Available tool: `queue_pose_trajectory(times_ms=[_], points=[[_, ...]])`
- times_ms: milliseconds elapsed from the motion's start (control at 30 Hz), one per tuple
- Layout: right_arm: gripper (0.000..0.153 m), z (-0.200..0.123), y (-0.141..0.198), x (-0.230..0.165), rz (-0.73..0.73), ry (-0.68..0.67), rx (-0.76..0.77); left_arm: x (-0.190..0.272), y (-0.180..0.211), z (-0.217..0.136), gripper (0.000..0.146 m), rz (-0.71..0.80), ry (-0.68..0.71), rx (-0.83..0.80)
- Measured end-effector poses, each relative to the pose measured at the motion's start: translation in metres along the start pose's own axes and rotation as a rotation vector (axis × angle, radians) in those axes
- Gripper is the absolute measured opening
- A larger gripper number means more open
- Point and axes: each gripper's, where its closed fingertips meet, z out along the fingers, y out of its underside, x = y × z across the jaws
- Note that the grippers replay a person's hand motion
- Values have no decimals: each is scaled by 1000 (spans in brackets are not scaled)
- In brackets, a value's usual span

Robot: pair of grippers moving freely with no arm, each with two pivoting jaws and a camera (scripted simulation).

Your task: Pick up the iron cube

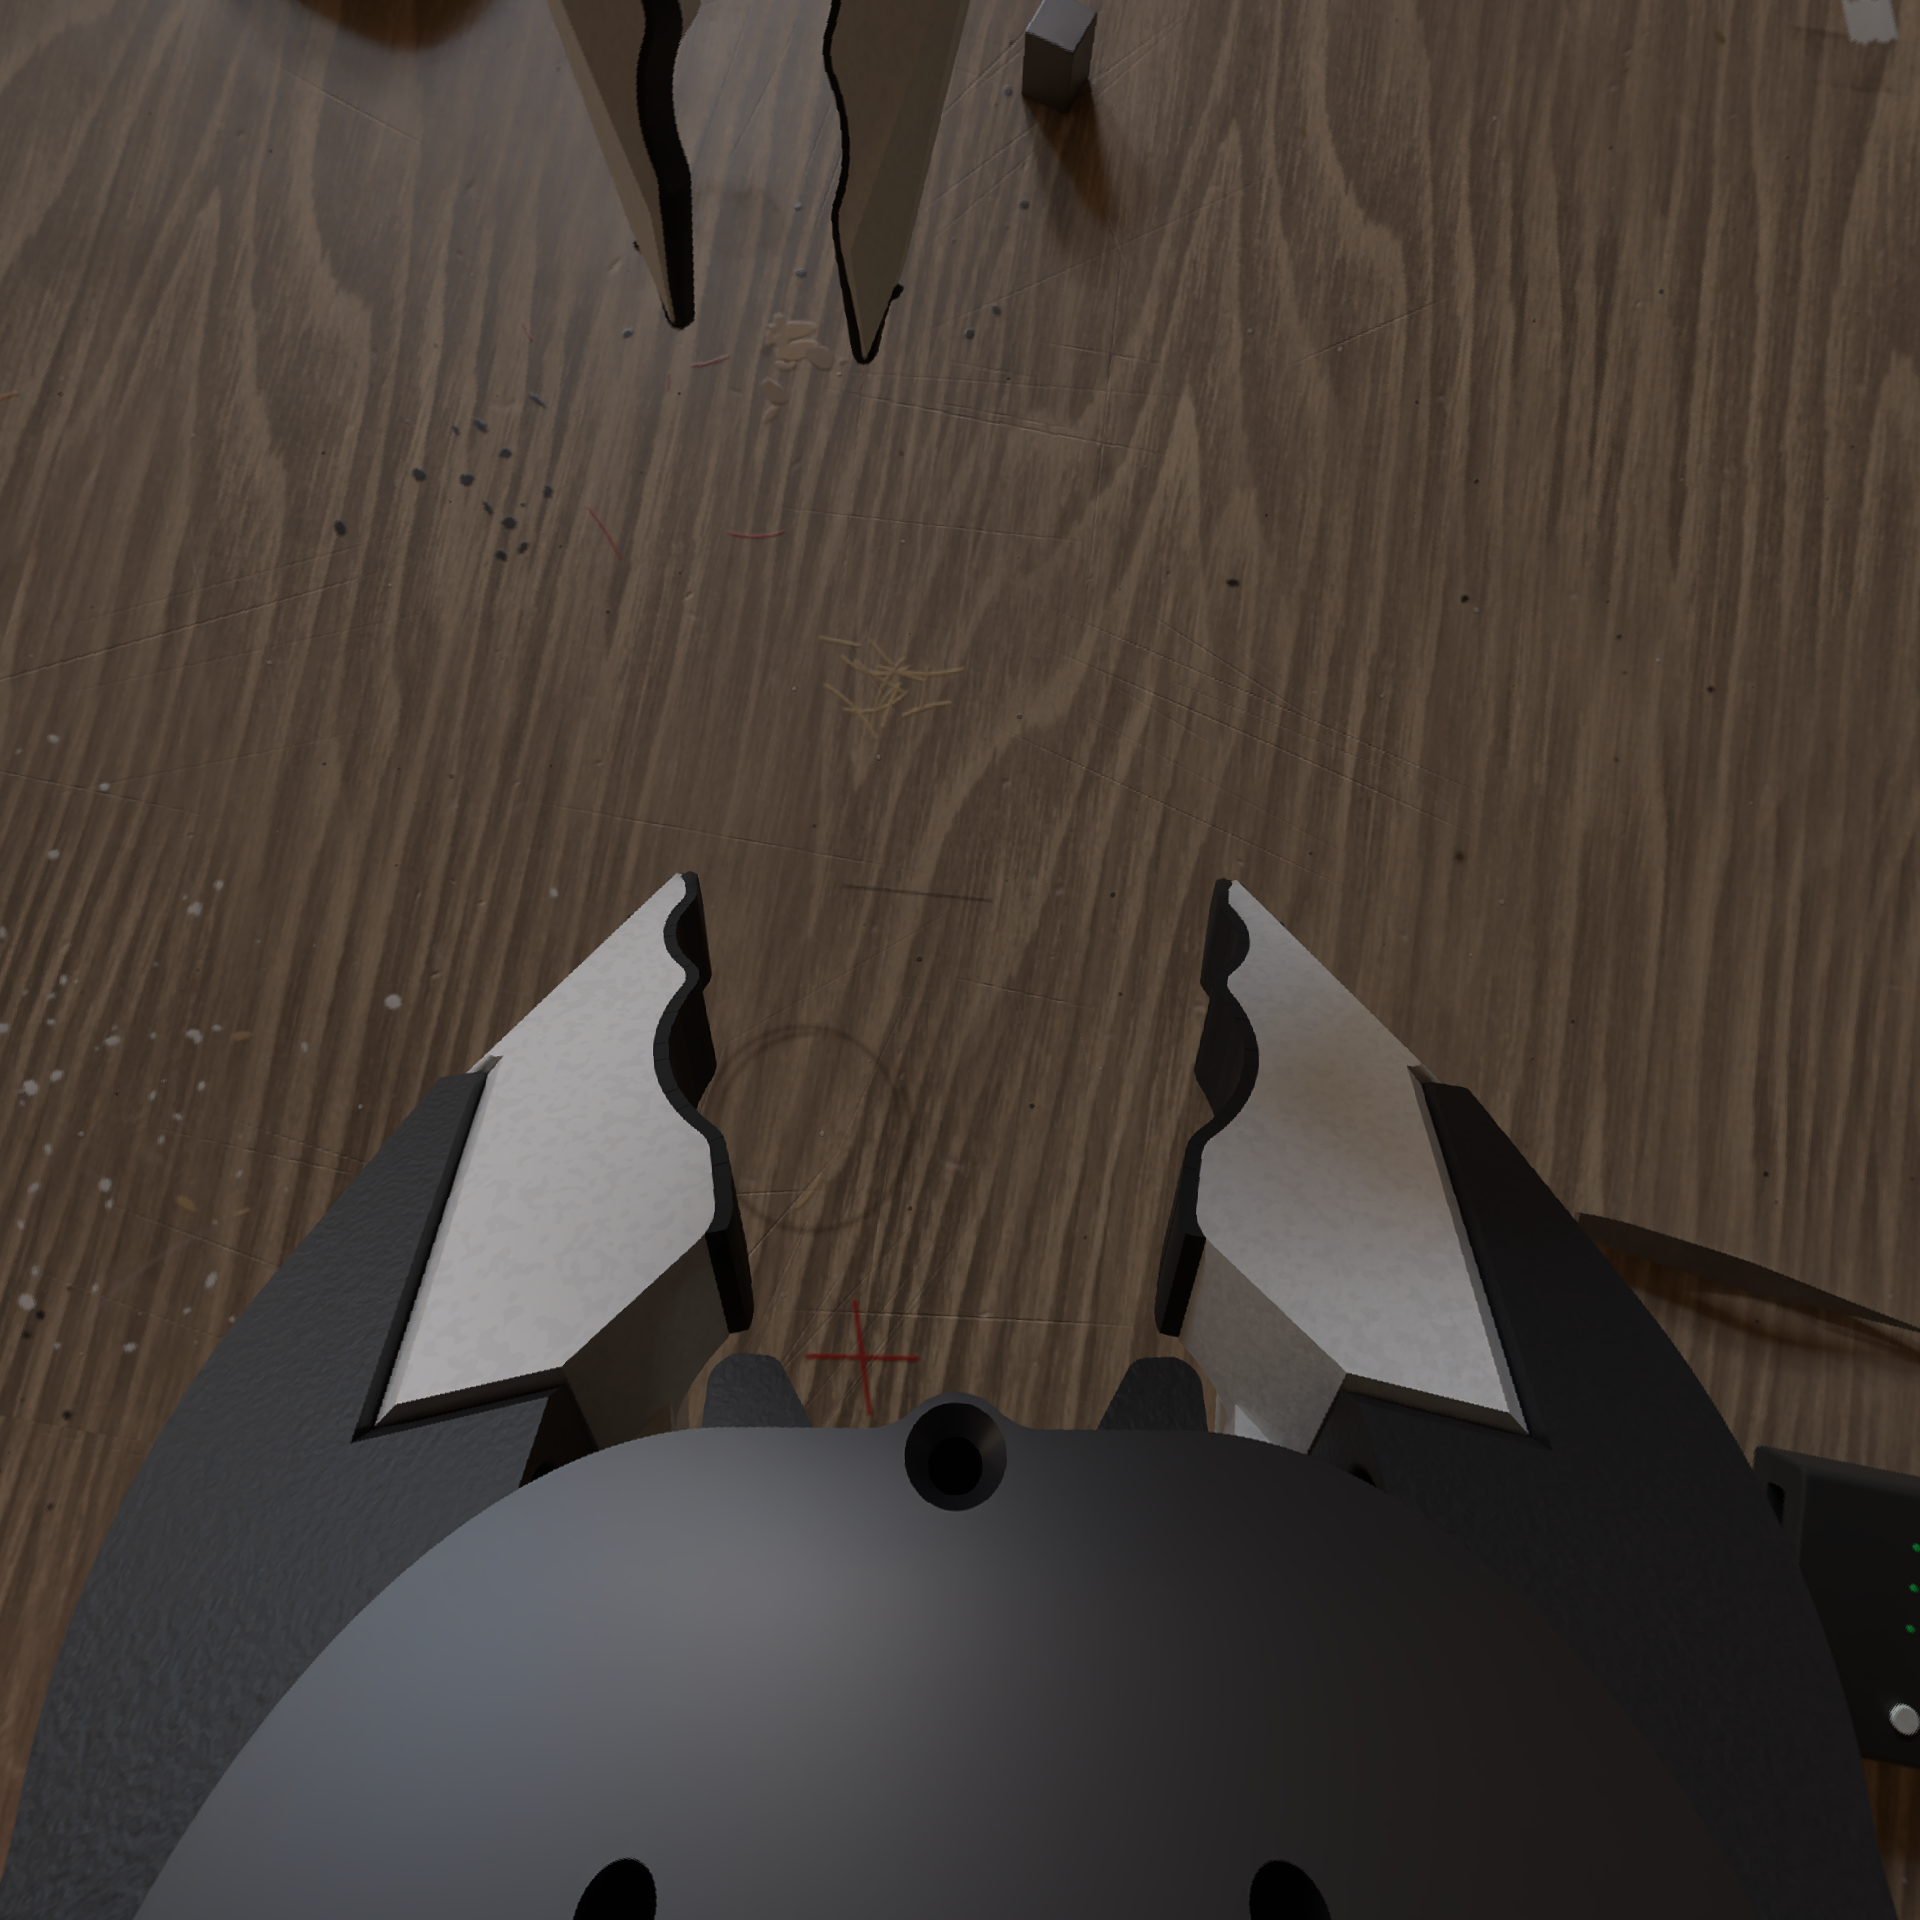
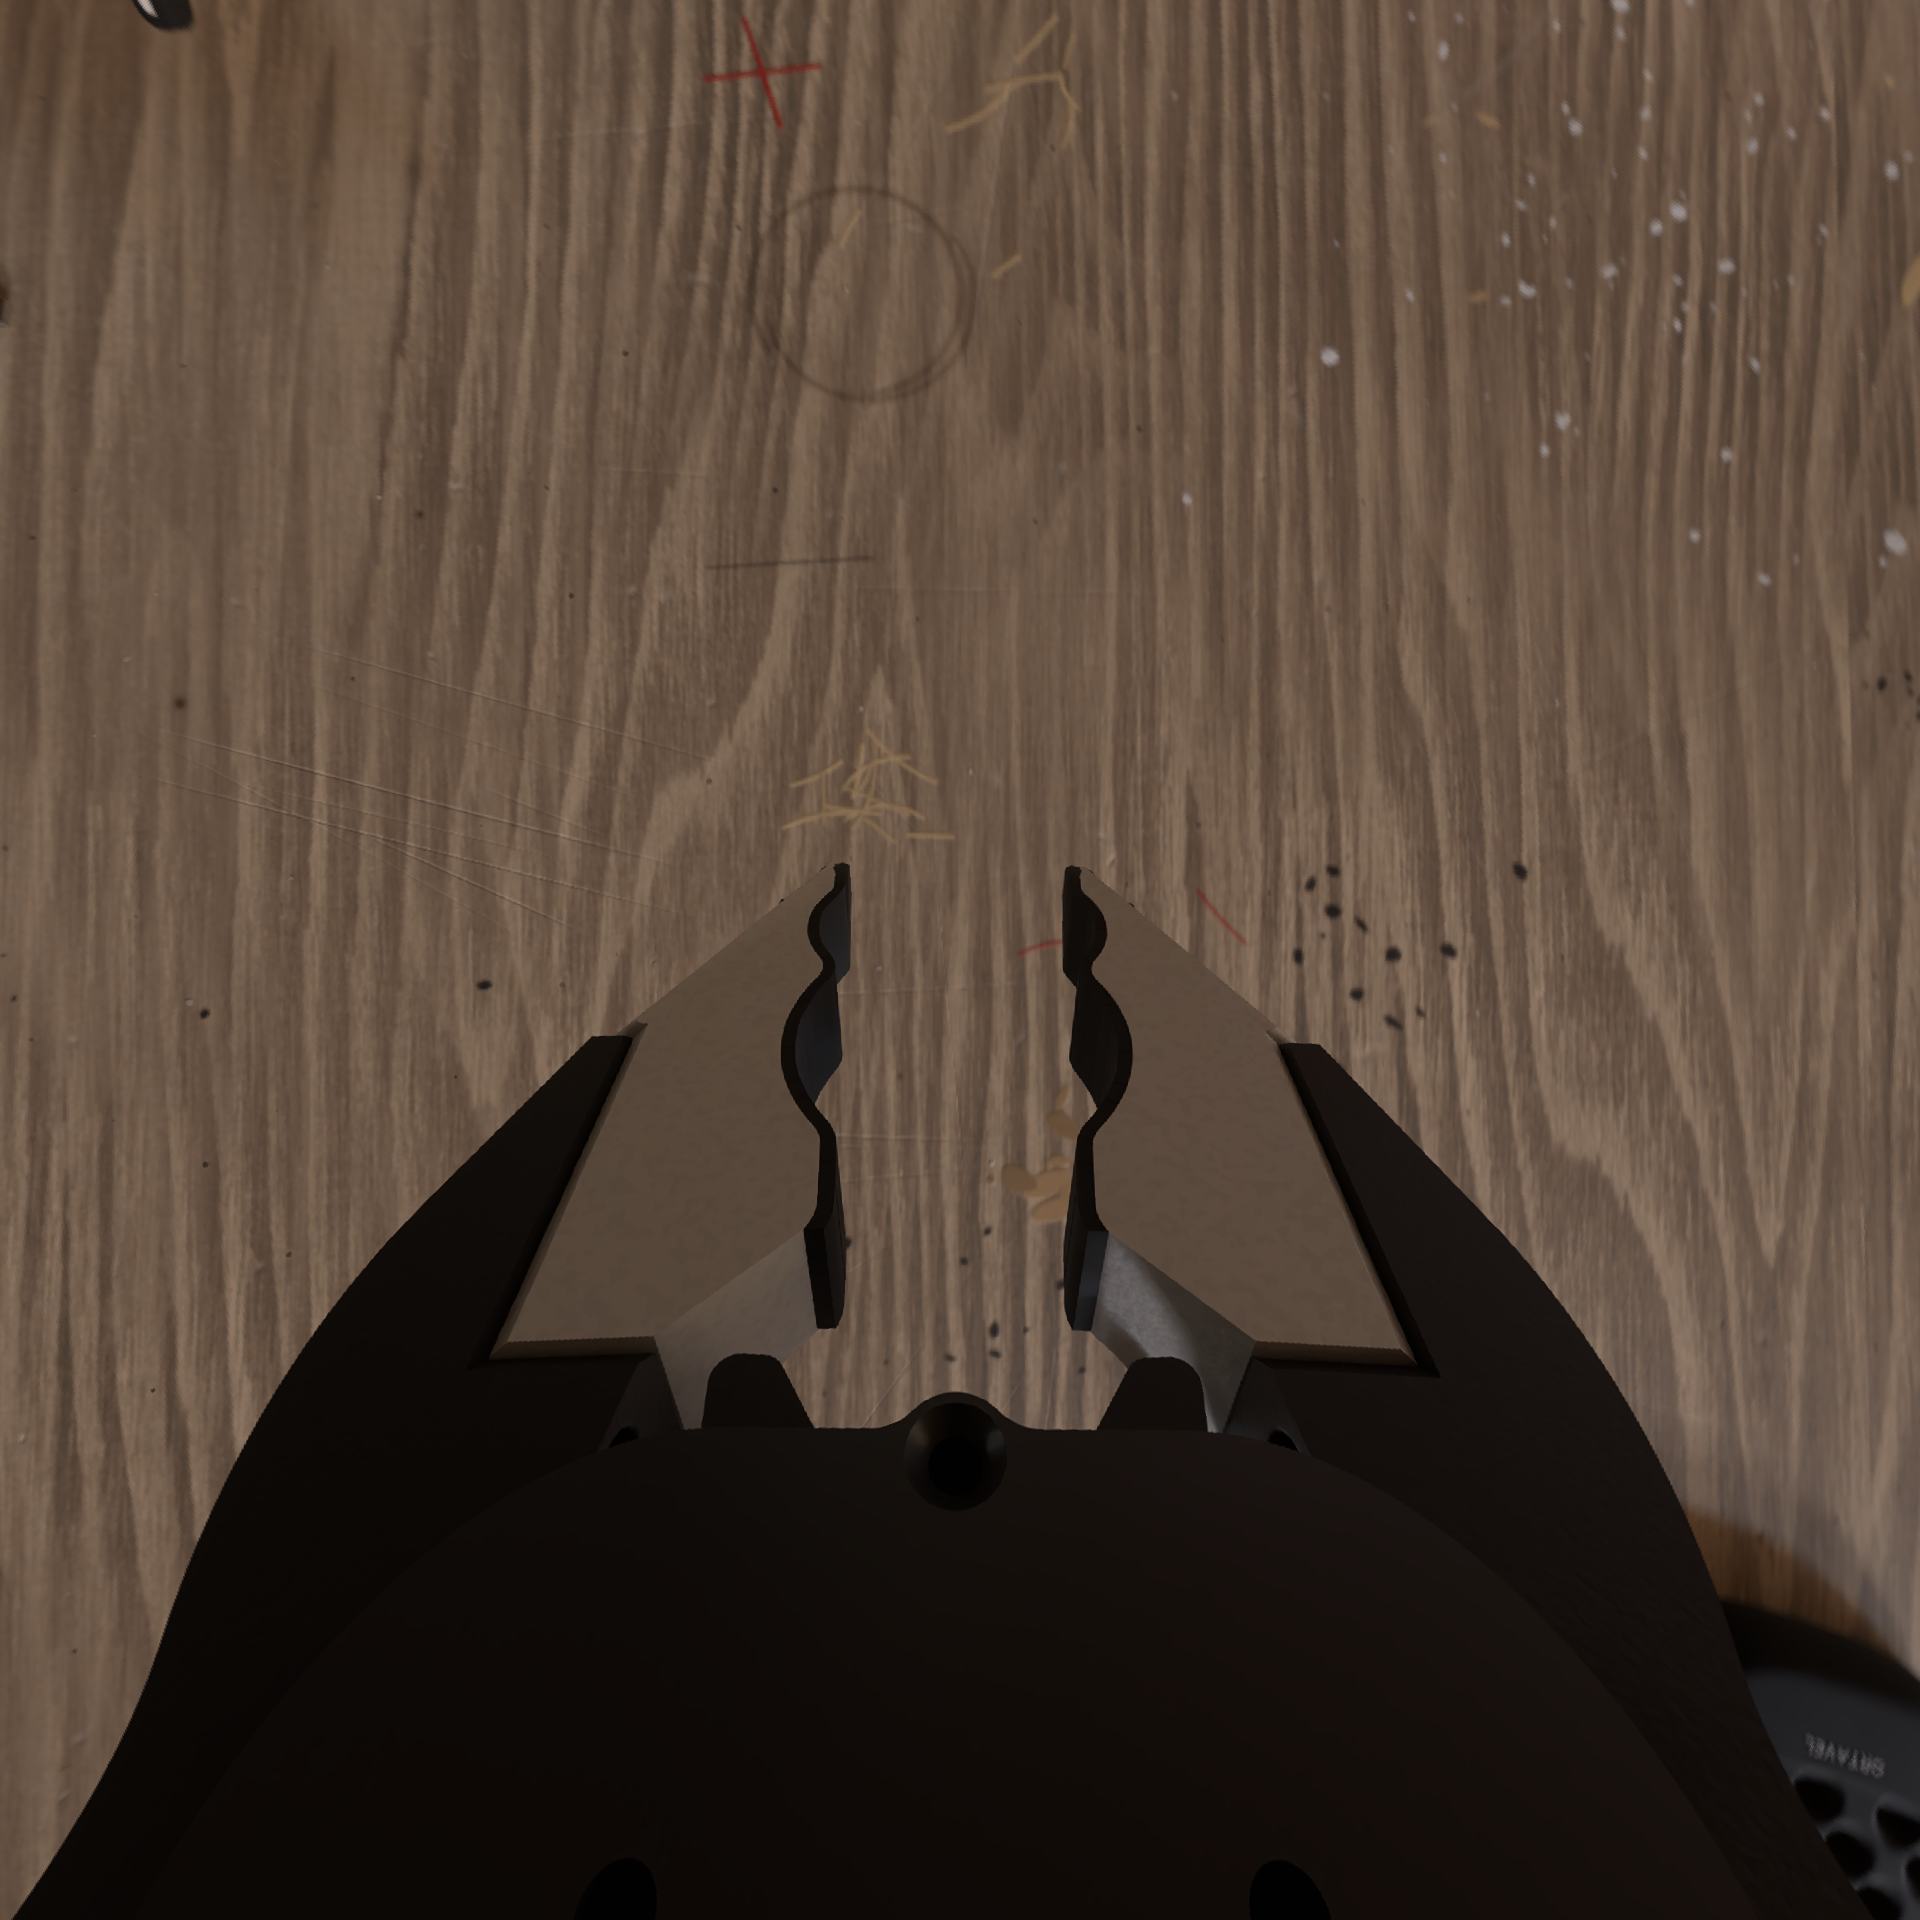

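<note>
The iron cube (image 1: pixel 1058 50) is a small grey metal block standing on the wooden table (image 1: pixel 1351 623) at the top edge of the left wrist view, far ahead of my left gripper (image 1: pixel 956 883) and a little to its right. My left gripper is wide open and empty above bare wood. My right gripper (image 2: pixel 956 873) is open with a narrower gap and holds nothing. It also shows in the left wrist view (image 1: pixel 774 338), pointing toward me, just left of the cube. The cube is out of sight in the right wrist view.
A black device with green lights (image 1: pixel 1860 1600) sits at the right edge of the left wrist view. A dark round perforated object (image 2: pixel 1849 1766) lies at the bottom right of the right wrist view. Pencil marks, a red cross (image 1: pixel 862 1356) and specks dot the wood.
</note>
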Motion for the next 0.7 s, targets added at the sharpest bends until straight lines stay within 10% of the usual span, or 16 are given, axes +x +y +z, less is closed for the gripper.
queue_pose_trajectory(times_ms=[700], points=[[49, -59, 169, -46, 261, 194, -206, 14, -4, 10, 96, 34, 23, -33]])
